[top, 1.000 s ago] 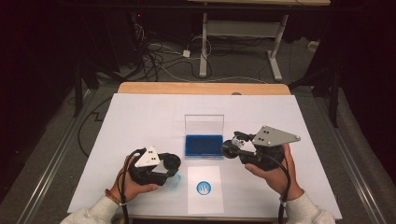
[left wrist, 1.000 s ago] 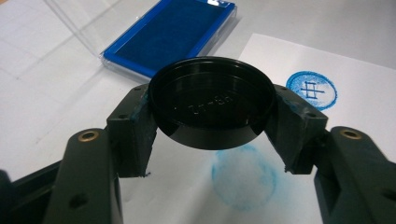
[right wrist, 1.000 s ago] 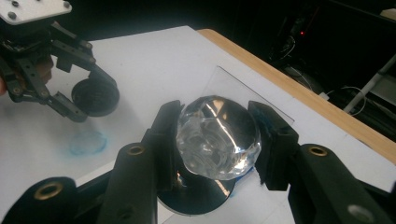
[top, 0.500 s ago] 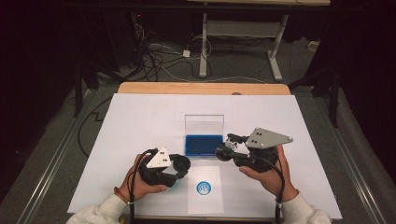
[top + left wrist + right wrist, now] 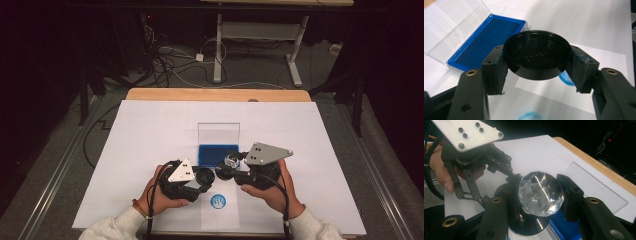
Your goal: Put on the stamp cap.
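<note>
My left gripper (image 5: 202,178) is shut on a black round cap (image 5: 537,55), gripped by its rim and lying flat between the pads. My right gripper (image 5: 228,168) is shut on a clear faceted crystal ball (image 5: 540,193). In the right gripper view the ball hangs just above the black cap (image 5: 529,226), and the left gripper's grey plate (image 5: 469,132) is close behind. The two grippers meet in front of an open blue case (image 5: 218,154). I cannot tell whether ball and cap touch.
The blue case's clear lid (image 5: 218,134) stands up behind its blue base (image 5: 486,41). A small paper slip (image 5: 218,215) with a round blue print (image 5: 218,201) lies near the table's front edge. White paper (image 5: 150,130) covers the wooden table (image 5: 215,94).
Both hands have come together at the middle: the left gripper moved right with the cap, and the right gripper moved left with the ball, bringing it over the cap.
</note>
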Demonstrator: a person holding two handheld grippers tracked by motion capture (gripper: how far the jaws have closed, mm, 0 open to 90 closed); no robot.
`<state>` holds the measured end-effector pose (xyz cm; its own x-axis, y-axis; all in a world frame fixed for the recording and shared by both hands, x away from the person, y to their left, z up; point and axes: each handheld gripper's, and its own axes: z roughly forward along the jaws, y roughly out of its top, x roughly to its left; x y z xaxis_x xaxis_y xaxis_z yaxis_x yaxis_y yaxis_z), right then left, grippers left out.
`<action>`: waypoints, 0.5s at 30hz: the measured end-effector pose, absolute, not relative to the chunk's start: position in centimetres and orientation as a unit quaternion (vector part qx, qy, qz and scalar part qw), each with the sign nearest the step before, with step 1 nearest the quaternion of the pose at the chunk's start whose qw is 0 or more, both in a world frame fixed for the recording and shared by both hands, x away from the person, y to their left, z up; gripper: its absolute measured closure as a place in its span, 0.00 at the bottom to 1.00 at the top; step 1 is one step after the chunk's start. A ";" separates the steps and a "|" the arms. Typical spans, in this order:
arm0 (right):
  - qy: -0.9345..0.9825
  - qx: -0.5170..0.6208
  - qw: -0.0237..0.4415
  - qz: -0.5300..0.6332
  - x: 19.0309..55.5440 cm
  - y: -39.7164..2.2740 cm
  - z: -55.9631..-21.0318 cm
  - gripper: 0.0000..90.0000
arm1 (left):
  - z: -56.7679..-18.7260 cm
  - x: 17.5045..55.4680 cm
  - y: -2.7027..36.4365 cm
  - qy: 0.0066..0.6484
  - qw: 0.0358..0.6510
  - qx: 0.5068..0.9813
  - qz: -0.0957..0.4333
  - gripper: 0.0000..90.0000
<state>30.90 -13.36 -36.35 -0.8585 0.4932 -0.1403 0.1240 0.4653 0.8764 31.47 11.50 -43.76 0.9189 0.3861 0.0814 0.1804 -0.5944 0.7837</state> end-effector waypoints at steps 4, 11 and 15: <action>0.838 0.179 0.180 0.483 30.8 -12.5 -36.7 0.64 | -43.7 31.2 11.0 0.151 0.421 0.886 0.123 0.41; 0.844 0.168 0.167 0.481 30.7 -11.4 -37.3 0.64 | -43.5 31.0 10.4 0.141 0.427 0.886 0.113 0.41; 0.846 0.167 0.163 0.479 30.6 -11.1 -37.6 0.64 | -43.5 31.1 10.2 0.126 0.440 0.883 0.105 0.41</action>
<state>30.64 -11.14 -37.58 -0.8912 0.4387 -0.1155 0.1271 0.4858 0.8648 31.09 10.15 -43.51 0.9459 0.3158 0.0750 0.1301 -0.5806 0.8037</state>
